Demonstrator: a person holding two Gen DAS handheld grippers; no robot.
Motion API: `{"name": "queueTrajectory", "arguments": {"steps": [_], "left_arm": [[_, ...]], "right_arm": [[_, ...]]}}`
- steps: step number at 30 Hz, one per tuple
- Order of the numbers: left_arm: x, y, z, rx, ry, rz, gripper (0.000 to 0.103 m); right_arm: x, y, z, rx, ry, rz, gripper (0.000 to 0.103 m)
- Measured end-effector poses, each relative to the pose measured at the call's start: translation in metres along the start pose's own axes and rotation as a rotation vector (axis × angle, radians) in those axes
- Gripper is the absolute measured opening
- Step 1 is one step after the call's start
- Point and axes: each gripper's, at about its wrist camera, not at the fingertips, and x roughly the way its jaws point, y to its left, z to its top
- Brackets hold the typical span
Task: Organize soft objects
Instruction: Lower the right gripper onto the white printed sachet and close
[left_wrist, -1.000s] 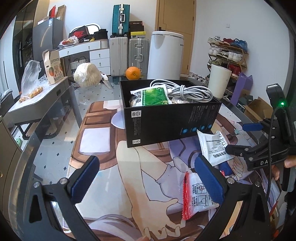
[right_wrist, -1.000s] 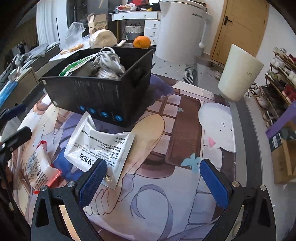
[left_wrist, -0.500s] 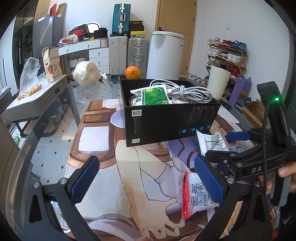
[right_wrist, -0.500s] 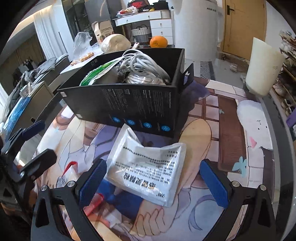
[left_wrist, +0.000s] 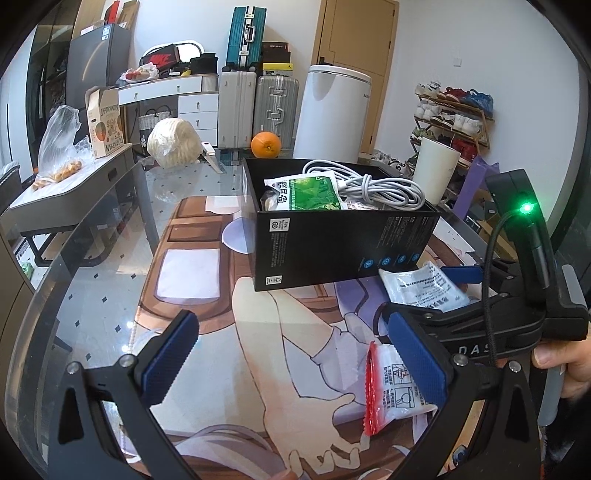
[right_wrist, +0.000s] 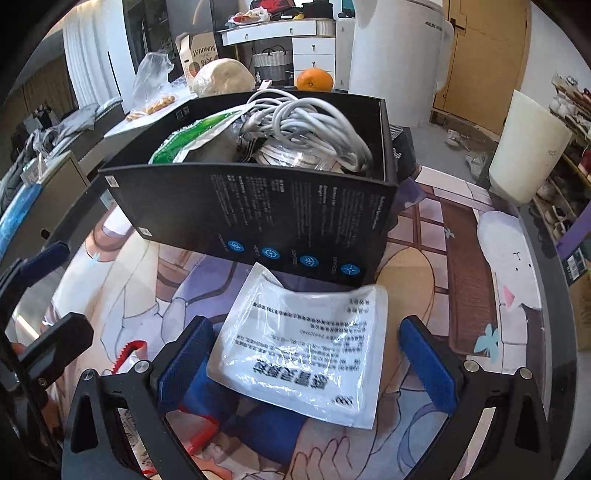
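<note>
My right claw (right_wrist: 304, 363) is spread wide, both blue pads clear of anything, with the white pouch (right_wrist: 306, 347) lying flat on the mat between and just ahead of them. Its far edge touches the foot of the black box (right_wrist: 258, 210).

The pouch is a glossy plastic sachet, flat and square-cornered, black print on white, film wrinkled and catching glare. I judge it light, limp and slick, and it should sag when lifted by one edge. Best hold looks like the near edge or a near corner, pinched across the sealed seam where the film is doubled; a grab at the middle would likely just skate over the face.

My left claw (left_wrist: 295, 362) is also spread, nothing between its pads. Just inside its right pad lies a second pouch (left_wrist: 391, 387), white with a toothed red strip down one side, same soft film, slightly puffed.

The box ahead of both claws is stiff matte cardboard, open-topped, already holding a coil of white cable (right_wrist: 310, 125) and a green packet (left_wrist: 314, 192). There is little room left on top, so I expect the pouch to rest on the pile.
</note>
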Motion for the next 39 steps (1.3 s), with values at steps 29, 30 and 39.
{"name": "queueTrajectory", "arguments": {"steps": [29,30,39], "left_arm": [[0.002,-0.004,-0.001,0.021,0.012,0.005,0.103],[0.002,-0.004,-0.001,0.021,0.011,0.005,0.103],[0.003,-0.005,0.0,0.022,0.013,0.004,0.103]], "right_arm": [[0.001,-0.04,-0.003,-0.044,-0.018,0.025,0.099],[0.0,-0.04,-0.003,-0.044,-0.023,0.026,0.092],[-0.007,-0.039,-0.004,-0.069,-0.05,0.043,0.048]]}}
